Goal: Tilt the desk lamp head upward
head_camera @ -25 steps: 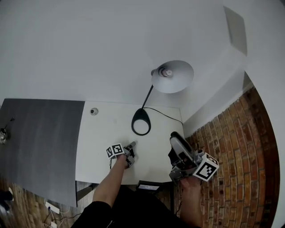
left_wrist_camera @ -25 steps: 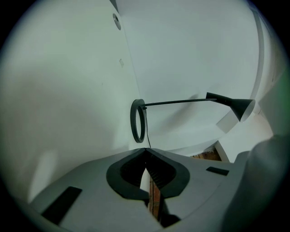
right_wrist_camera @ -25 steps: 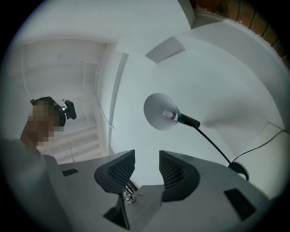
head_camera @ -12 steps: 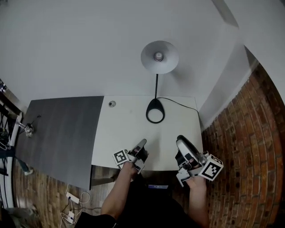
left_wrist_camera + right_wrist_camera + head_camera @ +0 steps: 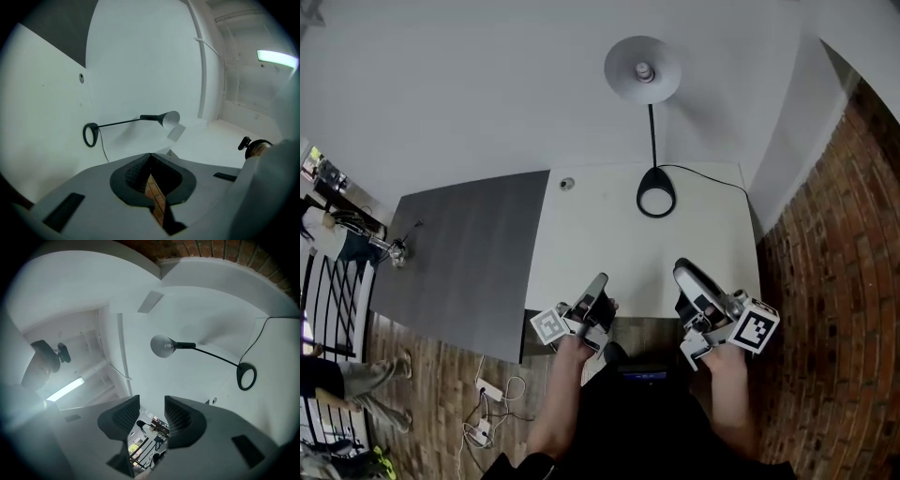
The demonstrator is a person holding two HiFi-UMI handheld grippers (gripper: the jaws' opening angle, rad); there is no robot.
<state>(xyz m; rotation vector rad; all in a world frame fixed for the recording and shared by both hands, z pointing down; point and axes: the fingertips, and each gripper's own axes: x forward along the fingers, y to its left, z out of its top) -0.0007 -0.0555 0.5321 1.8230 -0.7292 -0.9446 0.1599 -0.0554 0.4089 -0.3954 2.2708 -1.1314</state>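
Observation:
The desk lamp stands at the back of the white table [image 5: 619,253]. It has a black ring base [image 5: 656,200], a thin black stem, and a grey cone head [image 5: 642,67] with the bulb showing. The left gripper view shows the lamp head [image 5: 169,119] and ring base [image 5: 90,134]. The right gripper view also shows the head [image 5: 161,346] and ring base [image 5: 247,376]. My left gripper [image 5: 598,286] [image 5: 151,173] hovers at the table's near edge, shut and empty. My right gripper [image 5: 682,272] [image 5: 147,416] is beside it, open and empty. Both are far from the lamp.
The lamp's black cable [image 5: 712,173] runs to the right rear corner. A small round fitting [image 5: 567,184] sits at the table's back left. A dark grey surface [image 5: 459,253] adjoins on the left and a brick wall [image 5: 834,234] on the right. A power strip [image 5: 487,392] lies on the wood floor.
The head camera's view has shifted, so the lamp shows higher in the picture. Both grippers have drawn back from mid-table to its near edge, farther from the lamp base.

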